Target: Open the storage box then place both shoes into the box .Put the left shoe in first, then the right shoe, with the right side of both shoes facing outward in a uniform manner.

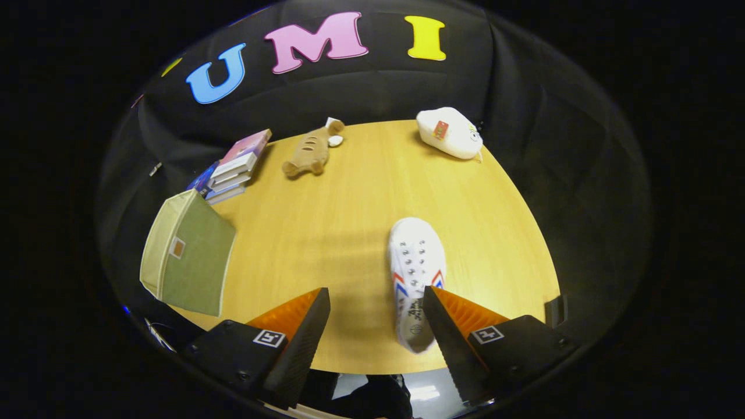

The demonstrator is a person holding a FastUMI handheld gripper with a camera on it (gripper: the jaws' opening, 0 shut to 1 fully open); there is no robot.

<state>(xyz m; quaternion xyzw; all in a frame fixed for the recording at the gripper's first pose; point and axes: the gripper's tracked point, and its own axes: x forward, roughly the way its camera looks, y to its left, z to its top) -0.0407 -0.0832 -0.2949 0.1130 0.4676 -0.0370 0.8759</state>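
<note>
A white canvas shoe [415, 273] with red and blue stripes lies on the wooden table [349, 221], toe pointing away, its heel just inside my right finger [451, 326]. The gripper [375, 302] hovers above the table, open, with nothing between its fingers; the shoe sits toward the right finger's side of the gap. A green fabric storage box [187, 256] stands at the table's left edge, beyond the left finger [300, 331]; its lid looks closed.
A stack of books [236, 169] lies at the far left behind the box. A brown plush toy [311, 150] sits at the far middle, and a white plush pouch [451, 132] at the far right. The table's near edge runs below the fingers.
</note>
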